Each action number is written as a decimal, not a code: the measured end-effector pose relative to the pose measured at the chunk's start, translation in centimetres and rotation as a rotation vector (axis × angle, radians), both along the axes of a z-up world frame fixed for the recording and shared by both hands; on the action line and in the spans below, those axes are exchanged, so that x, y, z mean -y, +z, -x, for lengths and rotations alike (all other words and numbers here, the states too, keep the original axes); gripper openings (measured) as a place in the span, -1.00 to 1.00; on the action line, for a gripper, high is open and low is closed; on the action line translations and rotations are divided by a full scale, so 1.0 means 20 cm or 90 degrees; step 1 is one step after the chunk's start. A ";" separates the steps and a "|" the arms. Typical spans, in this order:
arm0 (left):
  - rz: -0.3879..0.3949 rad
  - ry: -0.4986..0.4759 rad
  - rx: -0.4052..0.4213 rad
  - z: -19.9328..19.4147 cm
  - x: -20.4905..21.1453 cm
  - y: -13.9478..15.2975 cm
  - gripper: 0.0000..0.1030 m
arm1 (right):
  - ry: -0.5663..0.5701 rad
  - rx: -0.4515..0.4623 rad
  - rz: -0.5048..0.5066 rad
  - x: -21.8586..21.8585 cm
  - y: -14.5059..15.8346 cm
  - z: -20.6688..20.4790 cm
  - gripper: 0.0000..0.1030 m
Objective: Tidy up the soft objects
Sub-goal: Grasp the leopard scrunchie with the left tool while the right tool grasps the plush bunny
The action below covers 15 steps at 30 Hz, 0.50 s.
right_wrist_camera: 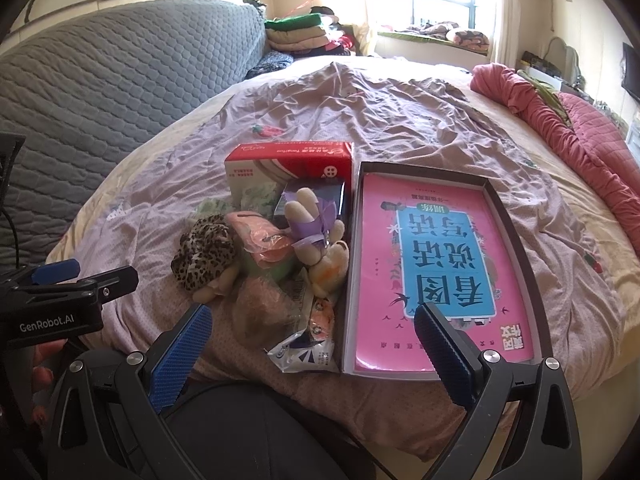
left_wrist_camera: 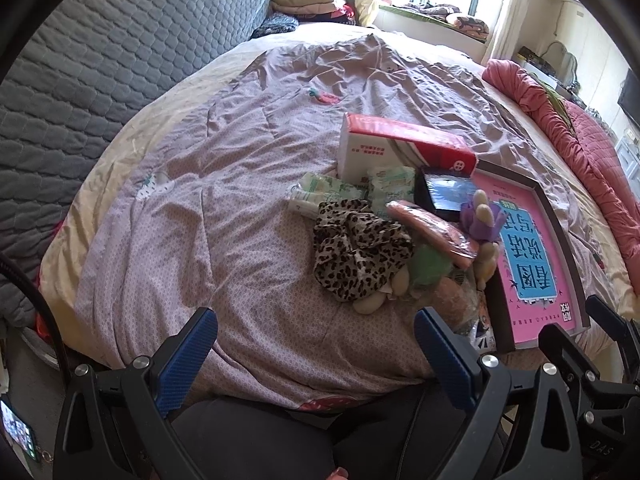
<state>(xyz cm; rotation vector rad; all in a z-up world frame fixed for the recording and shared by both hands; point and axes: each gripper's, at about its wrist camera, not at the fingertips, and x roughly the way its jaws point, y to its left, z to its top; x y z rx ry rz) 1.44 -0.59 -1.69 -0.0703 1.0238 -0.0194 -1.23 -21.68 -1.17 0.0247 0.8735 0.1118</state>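
On the bed, a wrinkled lilac quilt [right_wrist_camera: 400, 112] is spread, and the soft items are heaped on it near the front edge. At 9 o'clock in the right wrist view, the left gripper [left_wrist_camera: 316, 354] is seen from the side; in its own view its blue-padded fingers [left_wrist_camera: 188, 356] are spread wide and nothing is held between them. The pile is met next: a leopard-print scrunchie [right_wrist_camera: 204, 250] lies at its 9 o'clock edge, touching a beige plush piece [right_wrist_camera: 210, 286]. Toward 12 o'clock from the scrunchie, green-patterned tissue packs [left_wrist_camera: 320, 194] lie against a red and white tissue box [right_wrist_camera: 288, 162]. A pink pouch [right_wrist_camera: 262, 236] rests on a green plush [right_wrist_camera: 276, 270] at the pile's centre, with a purple-dressed plush toy [right_wrist_camera: 310, 220] leaning on a dark case [right_wrist_camera: 320, 196]. A crinkled snack packet [right_wrist_camera: 308, 344] lies at the pile's 6 o'clock edge. Just beside the pile, at 3 o'clock, a shallow box [right_wrist_camera: 506, 216] is placed; a pink book with a blue panel [right_wrist_camera: 436, 264] lies flat inside it. The right gripper [right_wrist_camera: 312, 354] is held above the front edge, fingers released and apart, empty. A pink blanket [right_wrist_camera: 560, 128] is bunched at the far 3 o'clock side.
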 end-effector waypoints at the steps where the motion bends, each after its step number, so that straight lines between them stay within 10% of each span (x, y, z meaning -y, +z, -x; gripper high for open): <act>1: 0.002 0.004 -0.004 -0.01 -0.01 -0.02 0.93 | 0.001 -0.002 -0.001 0.00 -0.01 -0.01 0.96; 11: 0.059 0.018 -0.039 -0.22 -0.13 -0.19 0.92 | 0.000 -0.002 0.013 0.04 -0.07 -0.19 0.97; 15: 0.074 -0.006 -0.058 -0.36 -0.10 -0.28 0.63 | 0.008 -0.004 0.022 0.06 -0.12 -0.29 0.96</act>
